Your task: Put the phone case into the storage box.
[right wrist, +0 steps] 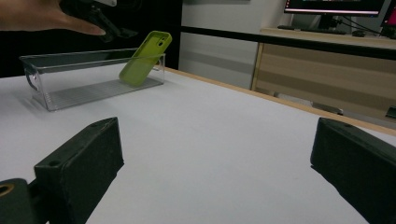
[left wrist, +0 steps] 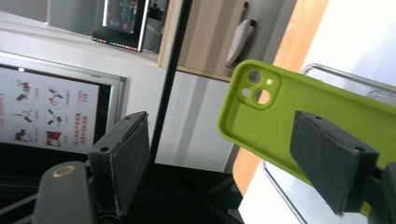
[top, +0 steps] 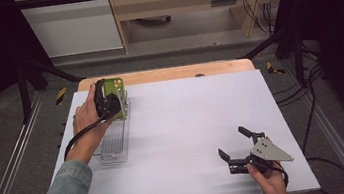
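Nearest the high camera, the right gripper (top: 234, 145) idles low on the white table (top: 189, 125), its jaws spread wide with nothing between them. Across the table, the left gripper (top: 110, 102) hangs at the far end of a clear plastic bin (top: 115, 140) that sits along the table's left edge.

The step in hand looks like setting a green phone case (top: 119, 100) into that bin, or just letting go of it. In the left gripper view the jaws stand well apart: one pad lies in front of the case (left wrist: 289, 116), the other is off to the side in open air, so nothing is clamped. The next move probably calls for drawing the left gripper up and back without knocking the case over (it leans, so a nudge could tip it).

From the right gripper view, the case (right wrist: 144, 58) stands tilted against the bin's far end wall, lower end on the ribbed floor. It is lime green, matte and soft-looking, with a raised square camera surround holding several round cut-outs.
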Motion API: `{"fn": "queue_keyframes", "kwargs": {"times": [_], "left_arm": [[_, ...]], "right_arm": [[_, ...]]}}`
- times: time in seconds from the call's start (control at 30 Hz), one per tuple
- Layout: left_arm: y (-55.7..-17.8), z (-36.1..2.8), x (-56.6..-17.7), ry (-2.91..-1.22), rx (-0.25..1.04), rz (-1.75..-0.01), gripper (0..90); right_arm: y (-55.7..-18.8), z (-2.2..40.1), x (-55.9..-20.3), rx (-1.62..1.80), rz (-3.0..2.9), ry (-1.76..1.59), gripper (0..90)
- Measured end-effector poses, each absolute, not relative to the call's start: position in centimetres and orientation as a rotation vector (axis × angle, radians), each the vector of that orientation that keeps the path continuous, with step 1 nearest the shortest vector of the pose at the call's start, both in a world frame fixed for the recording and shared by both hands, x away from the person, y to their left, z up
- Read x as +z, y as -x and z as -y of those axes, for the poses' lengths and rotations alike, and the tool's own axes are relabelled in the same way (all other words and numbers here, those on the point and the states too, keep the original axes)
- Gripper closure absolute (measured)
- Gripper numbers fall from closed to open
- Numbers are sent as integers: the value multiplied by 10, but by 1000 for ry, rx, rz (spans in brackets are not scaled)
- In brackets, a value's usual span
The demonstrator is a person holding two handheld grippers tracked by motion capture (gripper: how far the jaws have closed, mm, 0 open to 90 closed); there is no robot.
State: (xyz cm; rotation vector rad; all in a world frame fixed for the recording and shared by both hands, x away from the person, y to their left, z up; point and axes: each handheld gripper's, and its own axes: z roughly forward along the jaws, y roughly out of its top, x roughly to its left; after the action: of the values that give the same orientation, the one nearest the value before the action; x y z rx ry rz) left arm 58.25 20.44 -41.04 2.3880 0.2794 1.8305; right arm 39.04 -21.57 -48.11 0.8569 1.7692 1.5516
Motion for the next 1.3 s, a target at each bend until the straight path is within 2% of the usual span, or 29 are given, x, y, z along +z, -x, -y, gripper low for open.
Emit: {"fn": "queue_keyframes", "kwargs": {"times": [0.17,0.37,0.83,1.3], "left_arm": [[-576,-200,-407,-2404,1796,-300,129],[-569,-197,-406,-2392,1723,-408,68],[-552,-189,-392,-2318,1598,-538,57],[-545,-189,-393,-2324,1554,-528,50]], "right_arm": [[-390,217,-481,1550,-1766,-854,25],[-390,220,-480,1556,-1756,-865,25],[-390,223,-479,1566,-1746,-865,25],[-390,221,-479,1552,-1757,-857,23]]}}
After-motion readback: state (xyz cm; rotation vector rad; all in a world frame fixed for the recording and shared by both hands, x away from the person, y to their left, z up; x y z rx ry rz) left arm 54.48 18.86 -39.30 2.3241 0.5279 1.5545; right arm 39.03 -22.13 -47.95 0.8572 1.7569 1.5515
